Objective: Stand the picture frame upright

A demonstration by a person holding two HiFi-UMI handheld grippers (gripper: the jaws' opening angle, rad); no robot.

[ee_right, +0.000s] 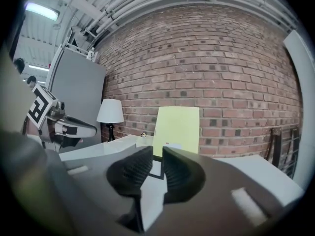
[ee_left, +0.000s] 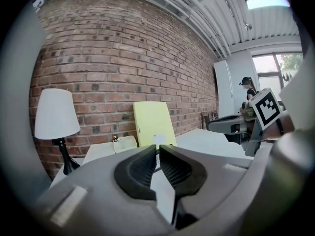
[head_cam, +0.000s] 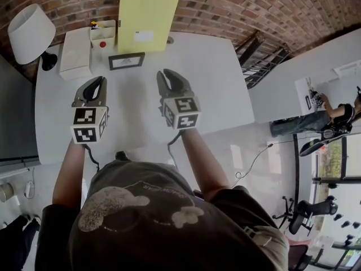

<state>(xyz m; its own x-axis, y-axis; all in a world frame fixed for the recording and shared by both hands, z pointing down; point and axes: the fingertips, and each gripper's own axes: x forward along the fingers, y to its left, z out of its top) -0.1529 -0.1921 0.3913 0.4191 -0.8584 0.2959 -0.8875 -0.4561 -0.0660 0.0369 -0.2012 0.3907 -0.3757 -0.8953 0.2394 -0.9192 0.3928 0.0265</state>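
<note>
The picture frame, small with a black rim and a white face, is on the white table near the brick wall, and it looks to be standing with its face towards me. Both grippers hang above the table, short of it and apart from it. My left gripper is shut with nothing in it; its tips meet in the left gripper view. My right gripper stands open by a narrow slit and holds nothing. A dark edge of the picture frame shows through that slit.
A tall yellow board leans on the wall right behind the frame. A white box, a small open box and a white lamp stand at the table's far left. A metal rack is beyond the right edge.
</note>
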